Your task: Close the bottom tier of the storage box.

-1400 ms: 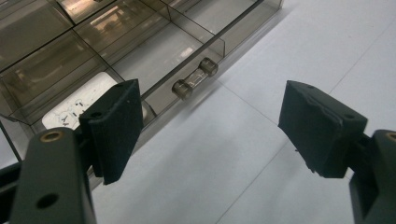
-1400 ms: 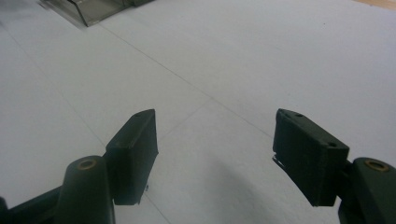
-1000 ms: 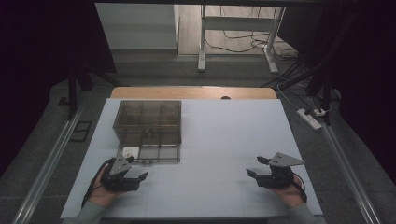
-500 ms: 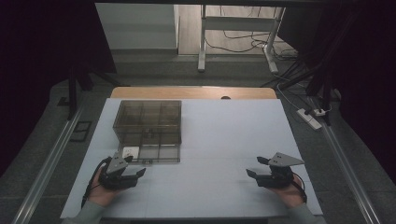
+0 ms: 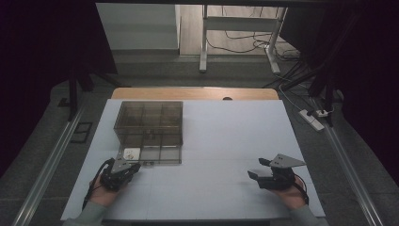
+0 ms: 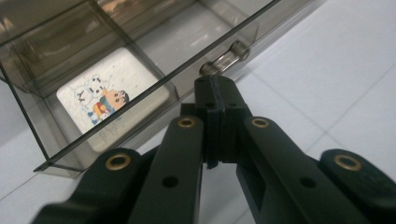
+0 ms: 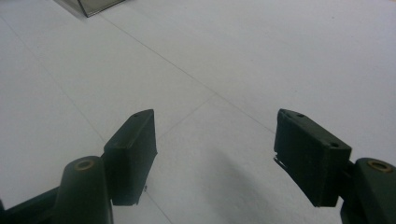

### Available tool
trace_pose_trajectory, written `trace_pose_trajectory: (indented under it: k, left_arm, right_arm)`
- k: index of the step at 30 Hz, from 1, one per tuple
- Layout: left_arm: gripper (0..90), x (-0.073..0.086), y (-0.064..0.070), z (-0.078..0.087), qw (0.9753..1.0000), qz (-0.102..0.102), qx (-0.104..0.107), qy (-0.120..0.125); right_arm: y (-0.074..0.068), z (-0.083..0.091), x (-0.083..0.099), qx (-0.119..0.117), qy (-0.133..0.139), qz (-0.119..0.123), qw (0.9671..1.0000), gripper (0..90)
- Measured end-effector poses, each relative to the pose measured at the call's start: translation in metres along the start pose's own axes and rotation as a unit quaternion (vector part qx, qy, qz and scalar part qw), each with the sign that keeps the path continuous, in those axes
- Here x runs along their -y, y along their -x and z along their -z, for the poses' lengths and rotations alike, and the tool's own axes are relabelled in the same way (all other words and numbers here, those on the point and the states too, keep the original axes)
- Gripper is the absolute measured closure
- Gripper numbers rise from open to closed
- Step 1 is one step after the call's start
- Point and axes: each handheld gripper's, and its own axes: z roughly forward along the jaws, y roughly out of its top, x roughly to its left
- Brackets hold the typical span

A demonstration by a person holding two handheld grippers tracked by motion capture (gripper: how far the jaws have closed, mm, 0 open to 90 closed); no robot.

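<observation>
Left gripper (image 6: 215,100) with jaws pressed together just short of the metal latch (image 6: 225,58) on a smoky compartment box (image 5: 149,130), right gripper (image 7: 215,156) spread wide over the white table (image 5: 226,141)

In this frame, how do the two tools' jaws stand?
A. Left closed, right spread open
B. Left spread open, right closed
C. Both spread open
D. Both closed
A: in its own view the left tool has its jaws pressed together just short of the clear box, while the right tool shows a wide gap over the bare table.
</observation>
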Motion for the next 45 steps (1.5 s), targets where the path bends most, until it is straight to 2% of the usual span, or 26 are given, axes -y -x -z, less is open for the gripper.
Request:
trace_pose_trajectory:
  k: [2,8,18,24,28,45]
  left_arm:
    - [89.1,-0.001,-0.001,-0.003,1.0,0.006,-0.006,-0.005]
    - [89.0,-0.003,-0.004,-0.009,0.9998,0.006,-0.016,-0.014]
    - [89.1,-0.006,-0.003,-0.014,0.9996,-0.004,-0.015,-0.022]
    - [89.0,-0.01,-0.004,-0.016,0.9997,0.003,-0.014,-0.019]
    - [89.1,-0.012,-0.006,-0.019,0.9997,0.005,-0.015,-0.021]
    - [88.9,-0.014,-0.007,-0.023,0.9994,0.001,-0.025,-0.025]
  right_arm:
    - [0.0,0.0,0.0,0.0,0.0,0.0,1.0,29.5]
    - [0.0,0.0,0.0,0.0,0.001,-0.002,1.0,29.3]
    - [0.001,0.0,0.0,0.001,0.001,-0.001,1.0,28.3]
    - [0.002,0.001,0.0,0.002,0.0,-0.003,1.0,28.1]
    - [0.005,0.002,0.0,-0.008,0.013,-0.019,0.9997,28.0]
    - [0.007,0.005,0.0,-0.009,0.018,-0.012,0.9997,27.9]
